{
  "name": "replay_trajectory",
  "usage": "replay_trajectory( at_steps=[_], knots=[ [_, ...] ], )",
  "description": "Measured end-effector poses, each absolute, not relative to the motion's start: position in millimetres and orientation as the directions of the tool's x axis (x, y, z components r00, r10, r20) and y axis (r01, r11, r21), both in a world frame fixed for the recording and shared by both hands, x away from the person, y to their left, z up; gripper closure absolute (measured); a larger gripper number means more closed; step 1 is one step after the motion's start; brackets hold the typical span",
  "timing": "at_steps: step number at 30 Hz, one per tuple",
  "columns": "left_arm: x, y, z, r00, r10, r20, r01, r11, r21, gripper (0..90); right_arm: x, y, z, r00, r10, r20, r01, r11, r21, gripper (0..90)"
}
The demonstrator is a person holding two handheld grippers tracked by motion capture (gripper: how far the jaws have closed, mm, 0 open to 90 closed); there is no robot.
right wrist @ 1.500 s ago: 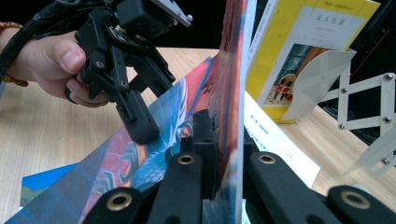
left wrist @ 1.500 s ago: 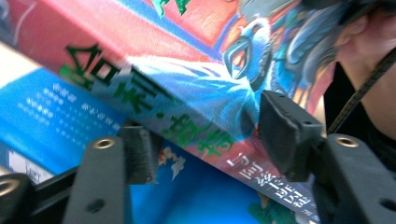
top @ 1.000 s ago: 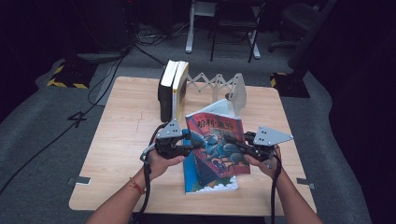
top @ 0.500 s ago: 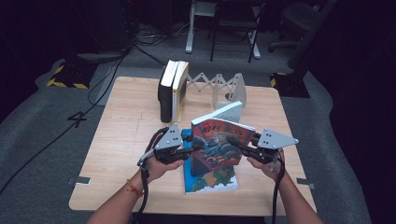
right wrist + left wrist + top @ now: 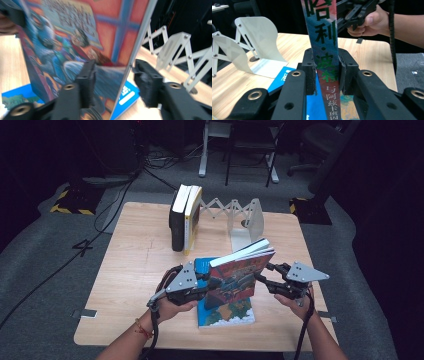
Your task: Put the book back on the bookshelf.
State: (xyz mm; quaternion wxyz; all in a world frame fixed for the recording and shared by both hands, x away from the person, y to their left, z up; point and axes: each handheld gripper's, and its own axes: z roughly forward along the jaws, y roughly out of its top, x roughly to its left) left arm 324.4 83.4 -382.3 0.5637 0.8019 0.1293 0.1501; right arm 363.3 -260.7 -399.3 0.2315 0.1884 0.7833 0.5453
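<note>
Colourful illustrated paperback (image 5: 239, 276), tilted nearly upright above a blue book (image 5: 225, 312) flat on the table.

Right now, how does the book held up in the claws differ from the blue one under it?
The raised book stands tilted on its lower edge; the blue book lies flat on the table. The raised book's cover is red and dark, with green characters down its spine; the blue book's shows blue with green and white patches. The left claw clamps the raised book's spine; nothing grips the blue one. Both are paperbacks.

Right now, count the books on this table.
4: two upright books beside the folding bookend, a blue book lying flat, and the colourful book held upright above it. Others may be hidden.
</note>
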Motion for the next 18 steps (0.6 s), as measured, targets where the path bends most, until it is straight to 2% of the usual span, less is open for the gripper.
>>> replay_trajectory(
  at_steps=[6, 18],
  knots=[
    [318, 82, -383, 0.923, 0.373, 0.097, 0.035, -0.332, 0.943, 72.7, 364, -255, -404, -0.835, 0.535, -0.127, 0.065, 0.325, 0.943, 39.8],
    [318, 76, -386, 0.913, 0.394, 0.102, 0.034, -0.322, 0.946, 69.0, 359, -250, -407, -0.827, 0.545, -0.137, 0.054, 0.319, 0.946, 39.9]
  ],
)
